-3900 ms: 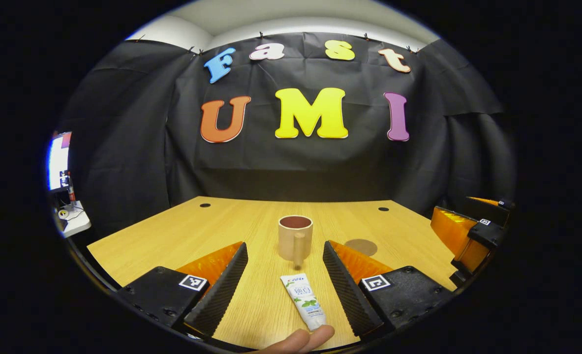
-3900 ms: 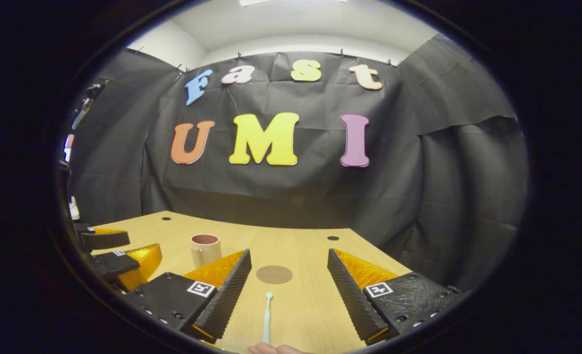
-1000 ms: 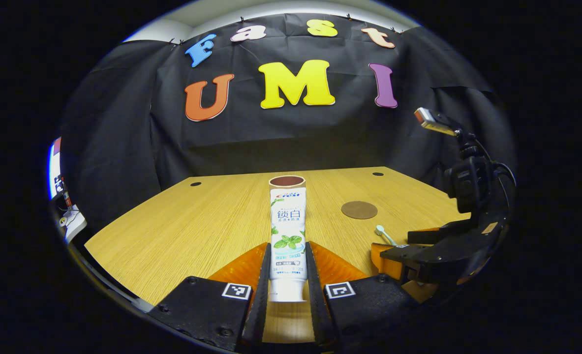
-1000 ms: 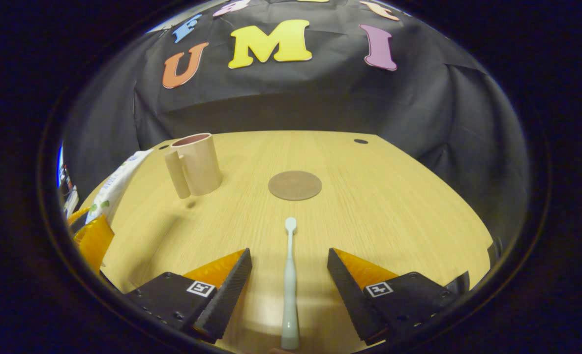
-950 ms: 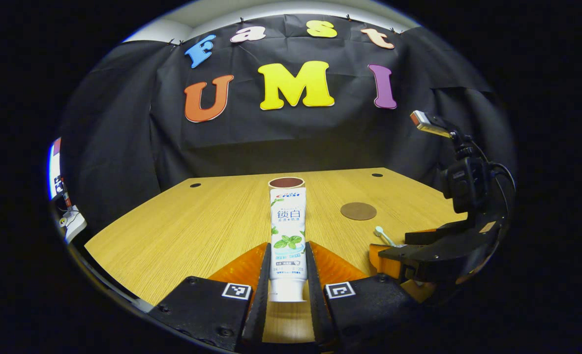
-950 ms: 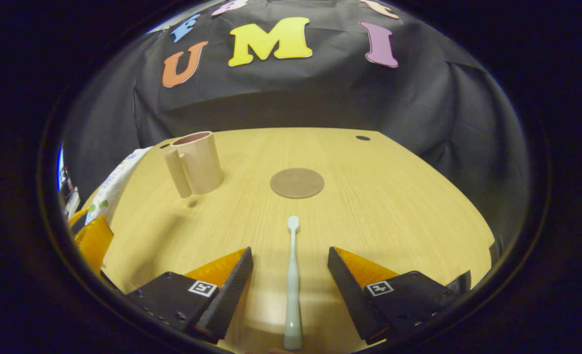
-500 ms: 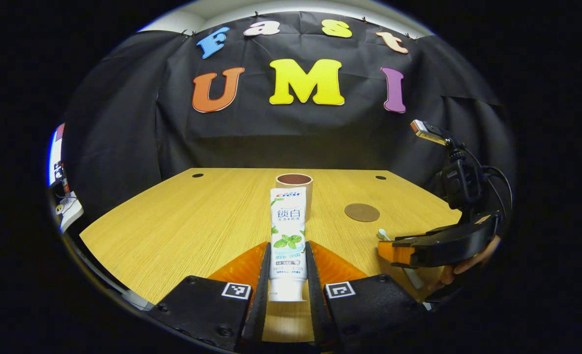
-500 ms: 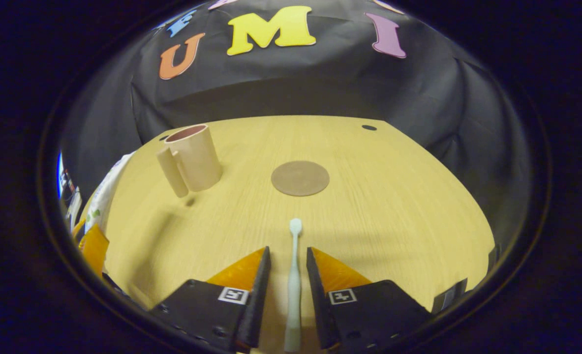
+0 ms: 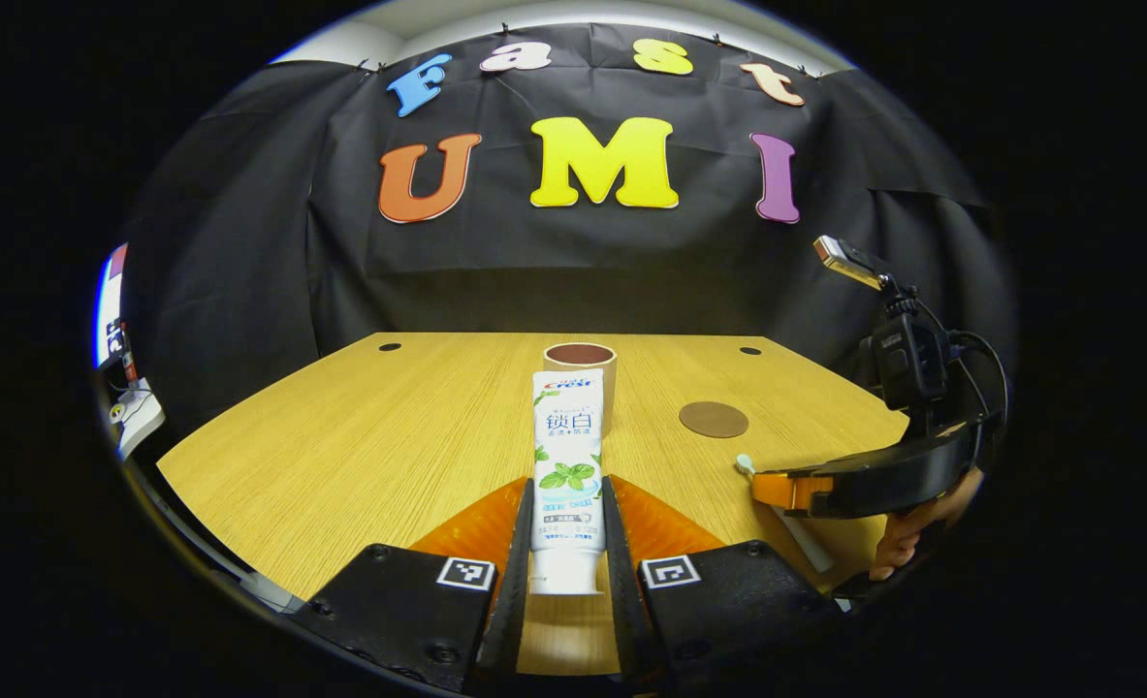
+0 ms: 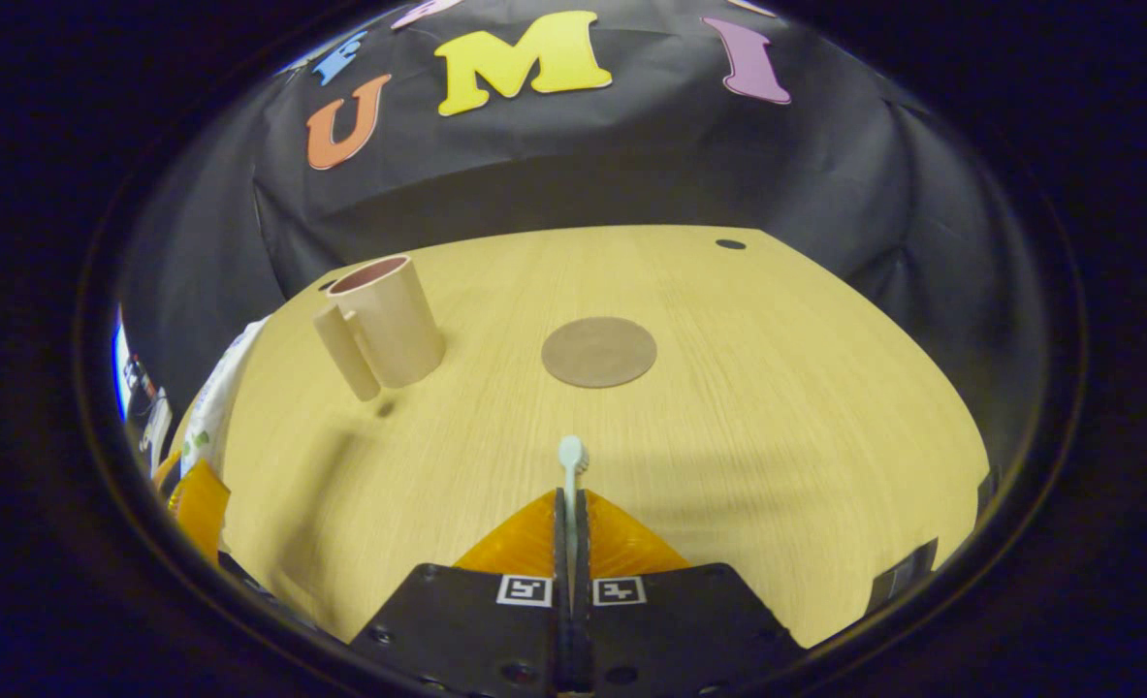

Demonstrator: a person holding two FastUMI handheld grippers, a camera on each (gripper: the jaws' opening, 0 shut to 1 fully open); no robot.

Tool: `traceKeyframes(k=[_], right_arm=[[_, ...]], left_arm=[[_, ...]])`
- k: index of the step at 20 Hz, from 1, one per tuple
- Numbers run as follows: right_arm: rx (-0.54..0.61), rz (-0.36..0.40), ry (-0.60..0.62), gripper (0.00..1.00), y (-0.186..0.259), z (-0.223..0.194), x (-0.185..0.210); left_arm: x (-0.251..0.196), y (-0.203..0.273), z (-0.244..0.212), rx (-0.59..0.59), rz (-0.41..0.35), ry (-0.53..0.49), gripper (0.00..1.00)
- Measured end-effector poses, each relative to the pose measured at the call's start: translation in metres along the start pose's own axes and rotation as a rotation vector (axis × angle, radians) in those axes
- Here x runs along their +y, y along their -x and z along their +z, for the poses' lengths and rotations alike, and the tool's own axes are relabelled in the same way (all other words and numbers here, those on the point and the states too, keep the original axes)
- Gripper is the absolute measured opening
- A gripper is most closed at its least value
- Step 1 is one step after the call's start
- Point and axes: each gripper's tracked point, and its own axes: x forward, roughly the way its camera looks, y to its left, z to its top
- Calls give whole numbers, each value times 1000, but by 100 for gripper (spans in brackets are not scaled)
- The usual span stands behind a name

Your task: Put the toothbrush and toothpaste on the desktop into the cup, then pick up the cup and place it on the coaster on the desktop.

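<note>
A toothpaste tube (image 9: 567, 456) is clamped between the closed fingers of the left gripper (image 9: 565, 528) and is held raised, its upper end pointed toward the cup (image 9: 580, 373) beyond it. In the right gripper view, the toothbrush (image 10: 570, 475) is pinched by its handle between the nearly touching fingers of the right gripper (image 10: 570, 523), the bristled head jutting forward over the desktop (image 10: 777, 407). Whether the brush is lifted clear of the wood cannot be told for certain.

The cup is seen standing upright on the bare desktop, its handle turned toward the near edge, and its mouth looks empty as far as either view shows. The round coaster (image 10: 598, 351) lies flat well to the cup's right with nothing on it. In the left gripper view, the right gripper (image 9: 806, 488) is seen low over the table near the coaster, a hand (image 9: 908, 528) partly visible behind it.

By these pictures, both items are gripped but neither is in the cup. What is judged to remain: both are to be dropped into the cup, and the cup is then to be carried onto the coaster.
</note>
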Motion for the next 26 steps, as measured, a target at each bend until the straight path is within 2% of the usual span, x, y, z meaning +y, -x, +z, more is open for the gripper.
traceKeyframes(k=[6,11,18,24,26], right_arm=[[-121,34,43,1,21,10,2],[-297,58,76,1,60,34,5],[-430,85,65,0,108,57,3],[-506,115,89,0,137,70,12],[-527,125,108,0,144,72,15]], left_arm=[[4,-5,-3,16,9,35,41],[8,3,3,-24,20,33,41],[12,3,14,-57,10,66,41],[15,0,54,-135,-16,65,40],[13,-5,66,-152,-38,95,41]])
